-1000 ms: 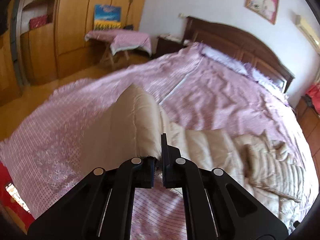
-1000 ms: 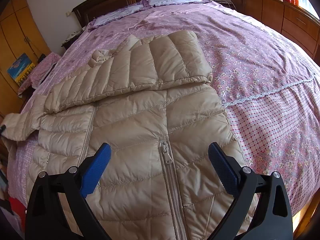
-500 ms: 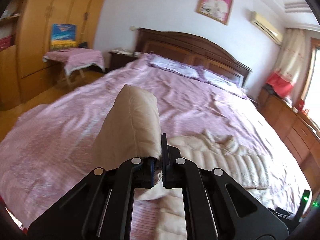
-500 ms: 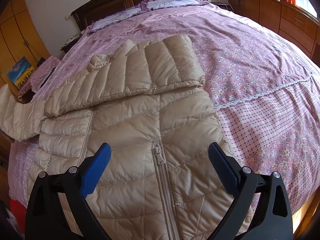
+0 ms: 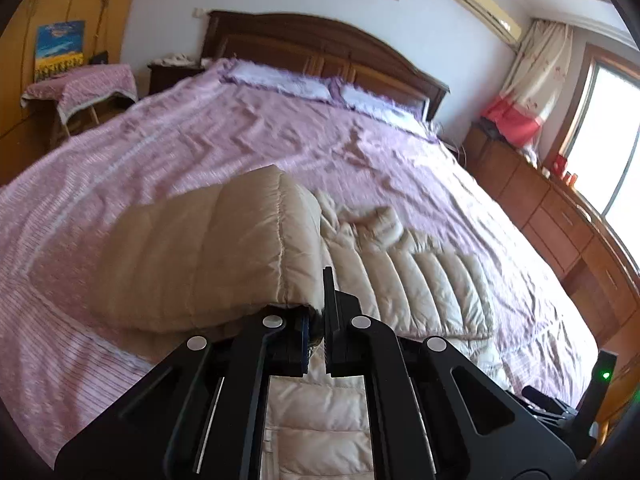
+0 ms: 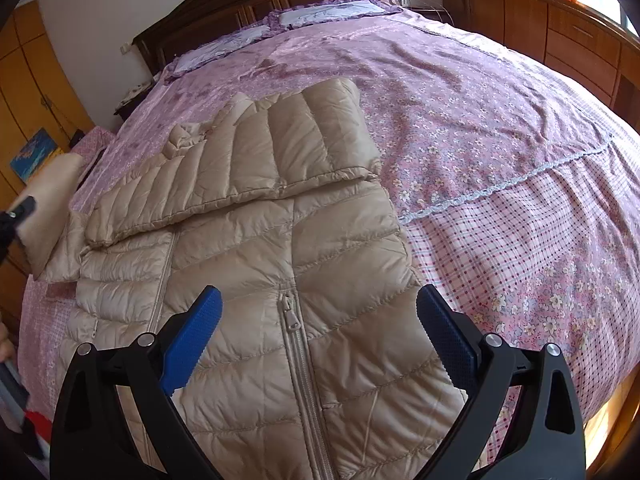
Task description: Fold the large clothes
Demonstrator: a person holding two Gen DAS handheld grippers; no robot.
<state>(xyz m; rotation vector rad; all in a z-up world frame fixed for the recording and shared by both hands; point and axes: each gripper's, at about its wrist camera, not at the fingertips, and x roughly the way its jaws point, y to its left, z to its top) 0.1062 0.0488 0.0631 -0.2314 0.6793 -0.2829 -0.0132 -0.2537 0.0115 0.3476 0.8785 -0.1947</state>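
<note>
A beige quilted down jacket (image 6: 280, 248) lies front up on the pink bed, zipper (image 6: 289, 314) toward me. One sleeve (image 6: 256, 160) is folded across its chest. My left gripper (image 5: 316, 332) is shut on the cuff of the other sleeve (image 5: 208, 248) and holds it lifted above the jacket's left side; that sleeve also shows at the left edge of the right wrist view (image 6: 48, 204). My right gripper (image 6: 316, 332) is open and empty, hovering above the jacket's lower front.
The bed (image 6: 500, 128) has a pink floral cover, pillows (image 5: 280, 76) and a dark headboard (image 5: 320, 48). Wooden drawers (image 5: 560, 208) run along the right. A small covered table (image 5: 80, 84) and wardrobes stand on the left.
My left gripper has carried the held sleeve up and toward the jacket's body, swinging its view from the bed's left side to the headboard. My right gripper has drifted slightly back, still open.
</note>
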